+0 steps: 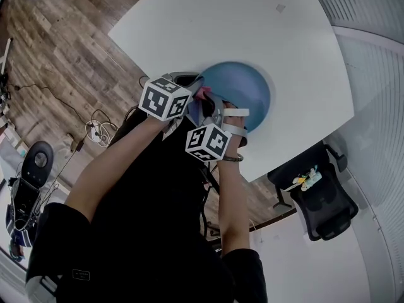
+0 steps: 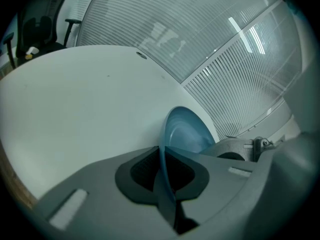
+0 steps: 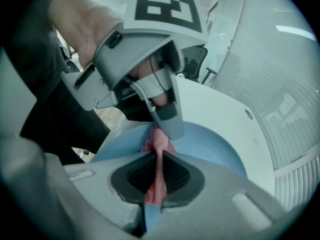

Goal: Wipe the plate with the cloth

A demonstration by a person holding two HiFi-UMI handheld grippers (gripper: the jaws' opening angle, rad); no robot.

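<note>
White table [image 1: 208,24] holds one blue plate [image 1: 243,90] close to its near edge. At the plate's 9 o'clock the left gripper [image 2: 162,171] pinches the rim tight, and at its 7 o'clock the right gripper [image 3: 159,176] squeezes the one pink cloth [image 3: 156,143] down by the plate. I think the wiping is under way, with more plate left to rub.

- Left gripper [image 2: 162,173]: jaws closed on the rim of the plate [image 2: 186,132], which stands edge-on between the pads. It points forward and down.
- Right gripper [image 3: 159,176]: jaws closed on a fold of the pink cloth [image 3: 158,143]. It is angled steeply down, just beside the left one.
- Left forearm [image 1: 104,172] and right forearm [image 1: 230,207]: bare, stretched forward, converging.
- Marker cubes [image 1: 165,98]: uppermost on both grippers.
</note>
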